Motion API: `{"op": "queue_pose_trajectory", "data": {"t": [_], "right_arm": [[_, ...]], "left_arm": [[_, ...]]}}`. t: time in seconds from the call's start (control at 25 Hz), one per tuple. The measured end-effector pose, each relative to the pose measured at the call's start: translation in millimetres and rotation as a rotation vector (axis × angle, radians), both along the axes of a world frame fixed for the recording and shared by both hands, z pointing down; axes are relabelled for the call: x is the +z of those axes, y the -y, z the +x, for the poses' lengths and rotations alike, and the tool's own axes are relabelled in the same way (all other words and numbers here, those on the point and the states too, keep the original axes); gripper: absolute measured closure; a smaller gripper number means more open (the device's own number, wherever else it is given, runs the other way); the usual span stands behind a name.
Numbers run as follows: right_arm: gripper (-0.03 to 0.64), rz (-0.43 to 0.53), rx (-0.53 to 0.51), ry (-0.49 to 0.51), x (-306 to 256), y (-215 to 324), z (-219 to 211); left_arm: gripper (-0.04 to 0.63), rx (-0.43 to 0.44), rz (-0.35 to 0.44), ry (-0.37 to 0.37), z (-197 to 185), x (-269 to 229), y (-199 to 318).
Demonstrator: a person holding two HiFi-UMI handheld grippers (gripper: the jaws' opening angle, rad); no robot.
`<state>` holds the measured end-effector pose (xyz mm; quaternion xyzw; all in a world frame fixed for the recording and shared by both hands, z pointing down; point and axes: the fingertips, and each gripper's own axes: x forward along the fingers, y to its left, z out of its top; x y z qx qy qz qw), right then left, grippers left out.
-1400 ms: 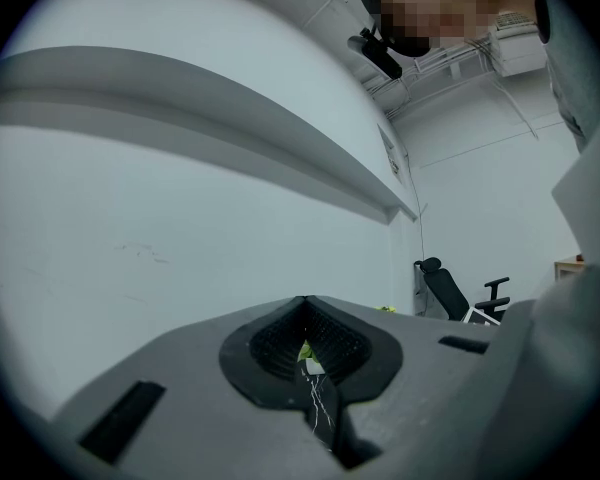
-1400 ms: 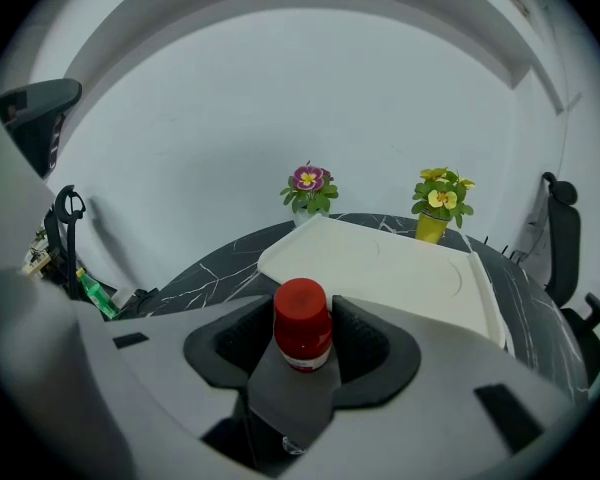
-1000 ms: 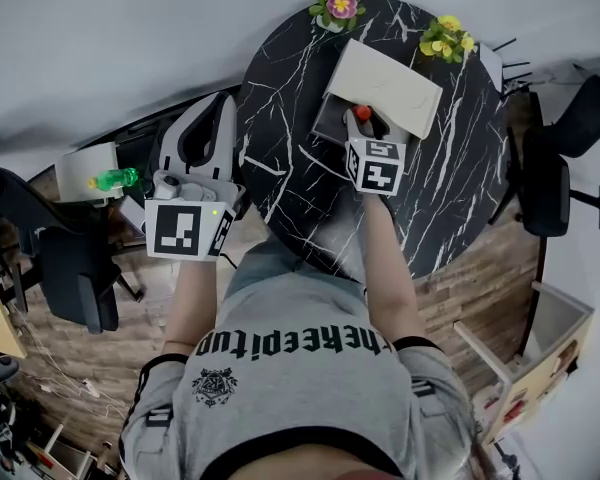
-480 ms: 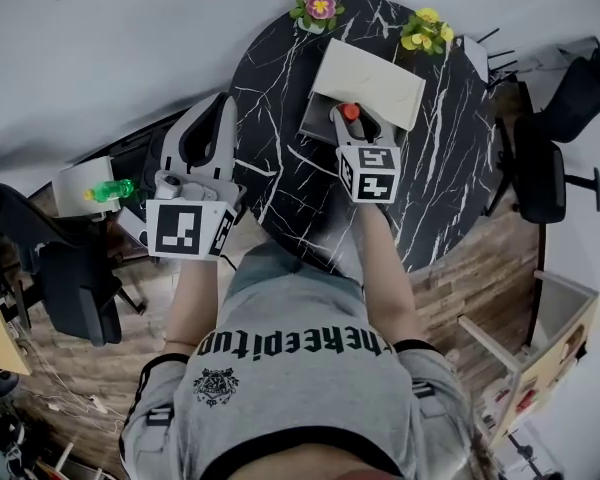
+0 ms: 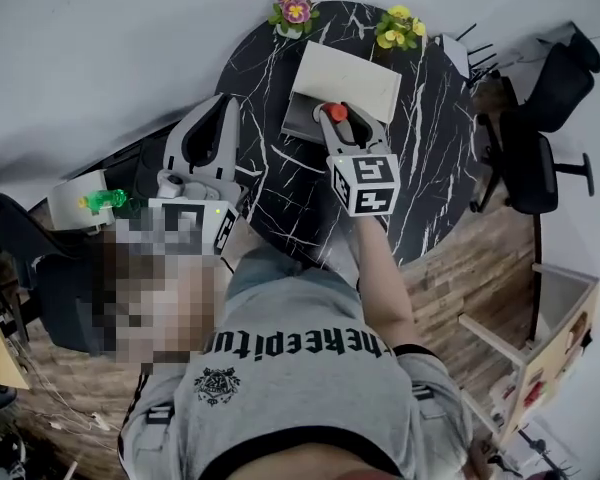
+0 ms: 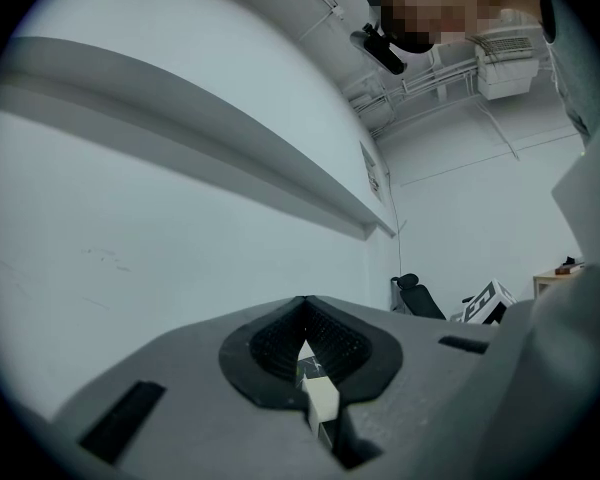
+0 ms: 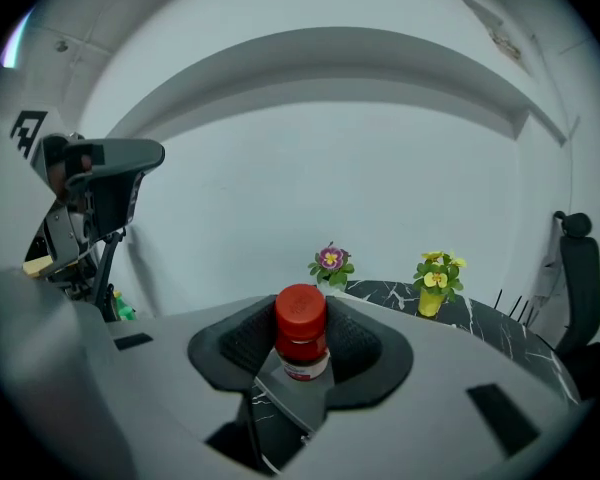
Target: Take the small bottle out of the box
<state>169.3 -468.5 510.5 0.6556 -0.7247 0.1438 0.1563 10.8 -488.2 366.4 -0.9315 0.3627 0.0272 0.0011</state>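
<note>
Small bottle (image 7: 300, 336) sits clamped in the right gripper (image 5: 338, 118) jaws, apparently lifted over the box (image 5: 352, 72); next, set it on bare surface (image 5: 430, 168). Left gripper (image 6: 302, 346) jaws closed, empty.

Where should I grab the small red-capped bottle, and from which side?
Grip the small bottle on its round body under the red cap, pads on opposite sides, approaching sideways; it stands upright, and the right gripper holds it so.

Both arms out front, a gripper in each hand.
Left gripper (image 5: 218, 108) level, jaws together; right gripper (image 5: 340, 118) tipped slightly down, pads clamped either side of small bottle (image 7: 301, 333).
</note>
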Motion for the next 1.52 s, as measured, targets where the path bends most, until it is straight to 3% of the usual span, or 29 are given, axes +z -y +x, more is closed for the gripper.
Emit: {"op": "queue_pose_trajectory", "data": {"t": [1.52], "right_arm": [[0.469,0.3,0.042,-0.003,-166.1,-203.3,27.0]], "left_arm": [[0.591,0.074,0.135,-0.052,53.3,-73.0,-190.3]]}}
